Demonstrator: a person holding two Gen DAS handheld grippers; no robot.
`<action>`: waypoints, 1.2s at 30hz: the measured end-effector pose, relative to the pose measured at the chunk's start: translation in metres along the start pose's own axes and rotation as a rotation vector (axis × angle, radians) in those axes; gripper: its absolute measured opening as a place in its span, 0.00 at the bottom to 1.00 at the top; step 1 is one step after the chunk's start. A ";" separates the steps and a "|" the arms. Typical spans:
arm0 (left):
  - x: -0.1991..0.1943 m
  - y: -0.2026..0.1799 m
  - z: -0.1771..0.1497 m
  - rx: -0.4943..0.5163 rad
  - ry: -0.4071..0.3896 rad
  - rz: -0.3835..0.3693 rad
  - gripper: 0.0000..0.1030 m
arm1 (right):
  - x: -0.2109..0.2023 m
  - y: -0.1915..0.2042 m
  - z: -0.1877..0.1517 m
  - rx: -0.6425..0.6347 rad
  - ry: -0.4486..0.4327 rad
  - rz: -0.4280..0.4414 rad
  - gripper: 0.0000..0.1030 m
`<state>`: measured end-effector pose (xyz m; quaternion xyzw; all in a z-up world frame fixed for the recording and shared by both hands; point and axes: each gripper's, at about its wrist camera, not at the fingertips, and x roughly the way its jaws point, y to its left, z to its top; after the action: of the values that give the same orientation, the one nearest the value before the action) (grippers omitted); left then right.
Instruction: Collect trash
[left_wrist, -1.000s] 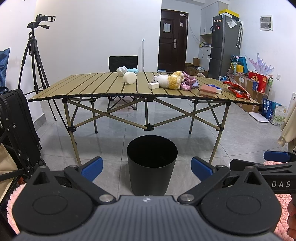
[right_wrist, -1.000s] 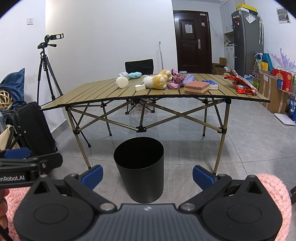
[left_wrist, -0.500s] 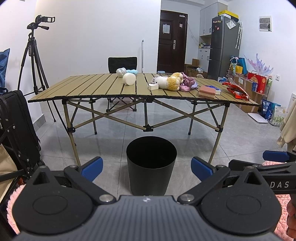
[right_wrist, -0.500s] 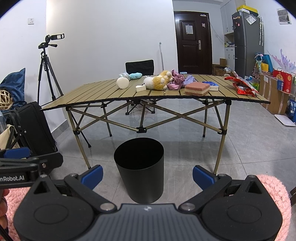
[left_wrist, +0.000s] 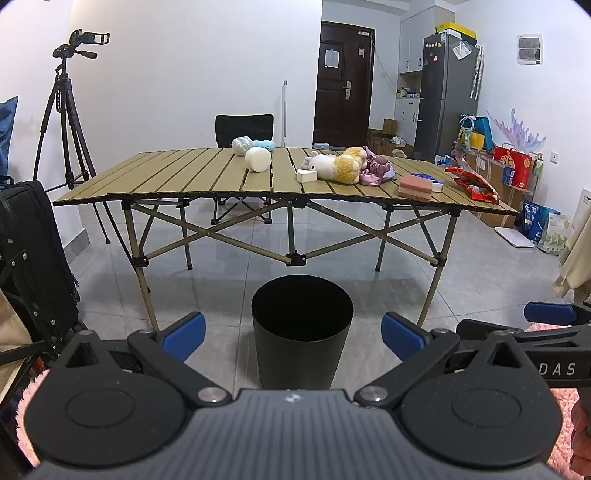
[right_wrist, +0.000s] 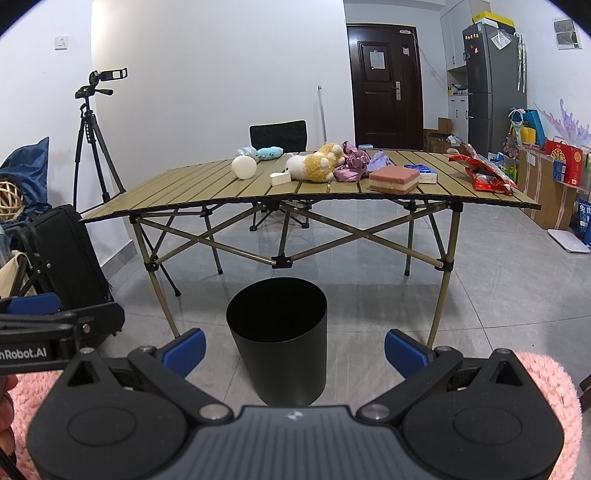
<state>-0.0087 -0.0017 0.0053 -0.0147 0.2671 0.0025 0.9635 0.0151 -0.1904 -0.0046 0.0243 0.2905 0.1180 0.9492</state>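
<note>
Two grippers, left (left_wrist: 291, 332) and right (right_wrist: 293, 345), both spread wide and holding nothing, which we read as readiness before any pickup. We see the bin (left_wrist: 301, 336) on the floor just ahead, before the table (left_wrist: 184, 175); its inside looks dark, contents unclear. Likely trash, red wrappers (right_wrist: 485, 177), lies well apart at the table's right end

White walls (left_wrist: 184, 74), grey tiled floor (left_wrist: 221, 266), dark door (left_wrist: 341, 81), folding table (left_wrist: 207, 177).
</note>
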 end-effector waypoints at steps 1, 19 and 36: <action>0.000 0.000 0.001 -0.001 0.000 -0.001 1.00 | 0.001 -0.001 0.001 0.002 0.000 -0.002 1.00; 0.041 0.002 0.033 -0.019 -0.003 -0.021 1.00 | 0.046 -0.016 0.018 0.017 0.008 -0.012 1.00; 0.105 -0.001 0.079 -0.032 -0.045 -0.029 1.00 | 0.104 -0.036 0.054 0.057 -0.027 -0.035 1.00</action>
<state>0.1218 -0.0009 0.0193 -0.0337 0.2451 -0.0068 0.9689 0.1366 -0.1998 -0.0209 0.0478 0.2814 0.0927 0.9539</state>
